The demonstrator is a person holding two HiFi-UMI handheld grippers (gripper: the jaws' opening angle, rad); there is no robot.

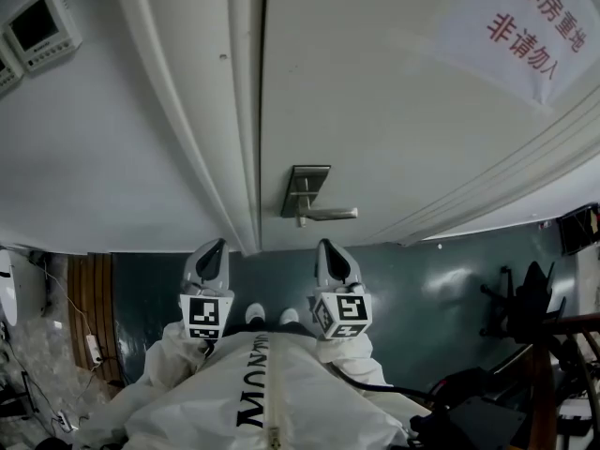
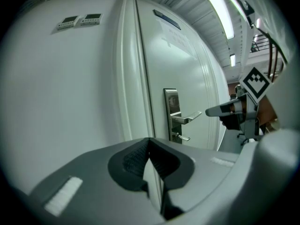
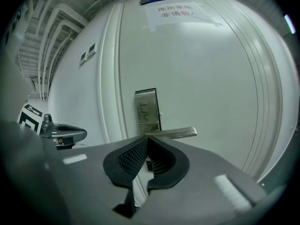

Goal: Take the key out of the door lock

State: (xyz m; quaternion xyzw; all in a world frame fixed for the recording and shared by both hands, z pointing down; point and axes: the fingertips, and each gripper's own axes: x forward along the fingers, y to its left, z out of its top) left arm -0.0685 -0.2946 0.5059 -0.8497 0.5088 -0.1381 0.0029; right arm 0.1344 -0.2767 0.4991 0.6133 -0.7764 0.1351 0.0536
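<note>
**Both claws clenched and empty, key sitting in the lock**

From where I stand, the person faces a white door (image 1: 394,111) with both tools held out, side by side and short of it. The left claw (image 1: 214,248) points at the door frame (image 1: 202,111), and the right claw (image 1: 328,248) hangs just under the lever handle (image 1: 330,214) as the head view shows it. Neither one touches the door.

Seen from its own camera, the left claw (image 2: 150,142) is clenched: the ribbed pads meet at the tips and nothing sits between them. The right claw (image 3: 147,137) is clenched the same way, tips together and empty.

The key (image 2: 183,137) is in the lock. It sticks out of the steel lock plate (image 2: 171,111) just below the lever, which lies level and points away from the frame. The left gripper view shows it most plainly, as a small bright stub. The right claw shows in that view too, level with the lever and apart from it.

A paper notice (image 1: 525,26) with red characters is stuck high on the door. Two small wall panels (image 1: 37,28) are mounted on the wall beyond the frame. Each tool carries a marker cube (image 1: 206,317), and behind them are the sleeves of a white suit (image 1: 262,401). The floor (image 1: 441,279) is dark green.
</note>
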